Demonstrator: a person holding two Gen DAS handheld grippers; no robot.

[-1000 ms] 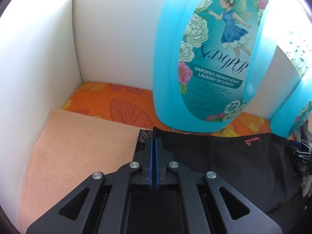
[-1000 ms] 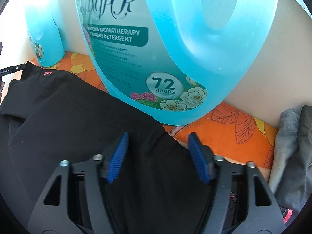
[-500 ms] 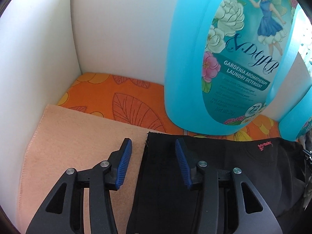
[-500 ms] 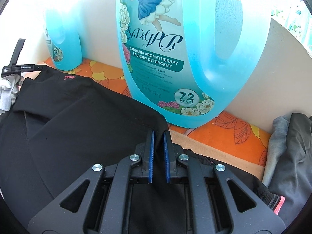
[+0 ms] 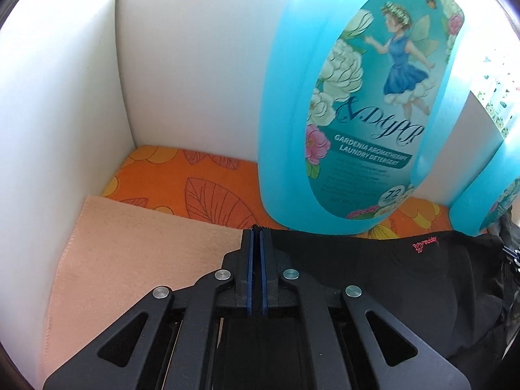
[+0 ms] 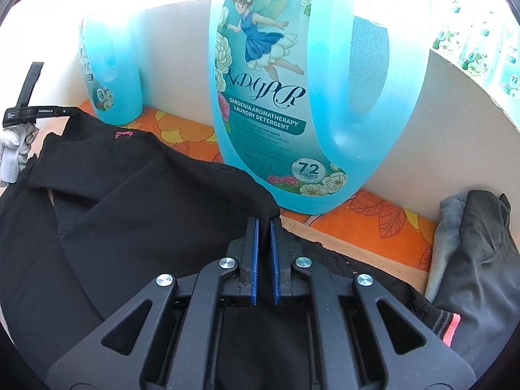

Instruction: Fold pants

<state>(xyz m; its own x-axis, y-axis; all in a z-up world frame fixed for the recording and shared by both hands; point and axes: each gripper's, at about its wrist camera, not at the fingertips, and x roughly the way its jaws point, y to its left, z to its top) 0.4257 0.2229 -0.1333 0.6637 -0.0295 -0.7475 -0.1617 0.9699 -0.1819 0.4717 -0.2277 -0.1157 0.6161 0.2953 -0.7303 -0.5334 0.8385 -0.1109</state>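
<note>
Black pants [image 5: 390,276] with a small pink logo lie in front of the big detergent bottle. In the left wrist view my left gripper [image 5: 256,232] pinches their left edge, its jaws closing the last bit on the black fabric, and it rests over a peach cloth [image 5: 146,260]. In the right wrist view the pants [image 6: 146,201] spread to the left. My right gripper [image 6: 264,222] has a raised fold of them between its blue pads, the jaws still closing, and it has lifted the fold off the surface.
A large blue detergent bottle [image 6: 292,97] stands just behind the pants, a smaller one [image 6: 110,74] further left. White walls [image 5: 65,113] box in the orange floral mat [image 5: 195,188]. Grey garments [image 6: 471,243] lie piled at the right. A gloved hand [image 6: 13,152] shows at the left edge.
The left gripper opened over the pants' edge, then shut on it again. The right gripper closed on a fold of the pants and rose, drawing back from the bottle.
</note>
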